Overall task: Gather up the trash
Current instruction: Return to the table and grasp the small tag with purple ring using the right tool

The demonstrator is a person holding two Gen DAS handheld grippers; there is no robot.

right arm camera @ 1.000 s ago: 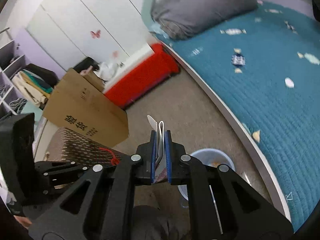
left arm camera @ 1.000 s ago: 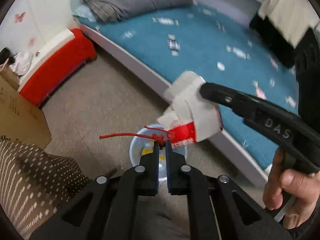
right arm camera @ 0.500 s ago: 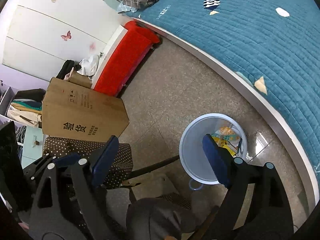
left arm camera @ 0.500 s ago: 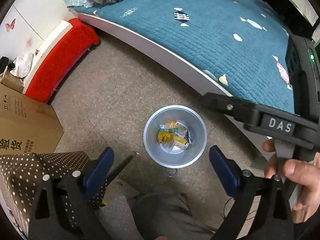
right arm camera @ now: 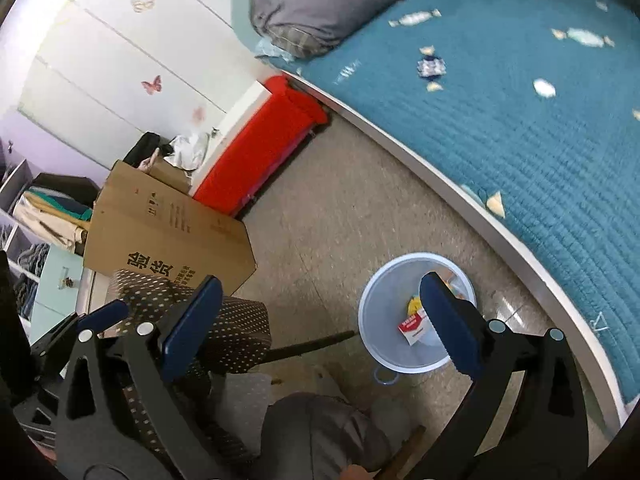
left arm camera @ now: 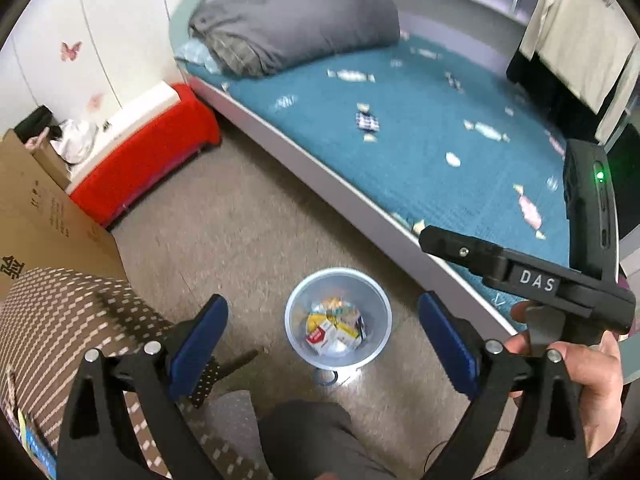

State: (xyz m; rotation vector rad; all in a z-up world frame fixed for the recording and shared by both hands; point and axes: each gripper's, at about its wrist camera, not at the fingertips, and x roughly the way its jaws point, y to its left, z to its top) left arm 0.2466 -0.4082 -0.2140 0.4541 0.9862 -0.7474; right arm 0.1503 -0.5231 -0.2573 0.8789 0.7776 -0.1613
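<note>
A pale blue trash bin [left arm camera: 374, 316] stands on the floor beside the bed; it also shows in the right wrist view [right arm camera: 384, 308]. Inside lie several wrappers and a red and white carton [left arm camera: 318, 336], also seen in the right wrist view [right arm camera: 412, 326]. My left gripper [left arm camera: 322, 338] is open and empty, held above the bin. My right gripper [right arm camera: 320, 320] is open and empty, just left of the bin; its body shows at the right of the left wrist view [left arm camera: 528, 280].
A bed with a teal quilt [left arm camera: 420, 128] and a grey duvet [left arm camera: 296, 28] fills the right. A red box [left arm camera: 140, 156], a cardboard carton [right arm camera: 160, 236] and a dotted brown stool [left arm camera: 60, 320] stand at the left. My knee [left arm camera: 304, 436] is below.
Both grippers opened. The red and white carton and the red string left the grippers; the carton now lies in the bin. Both views then tilted up toward the bed.
</note>
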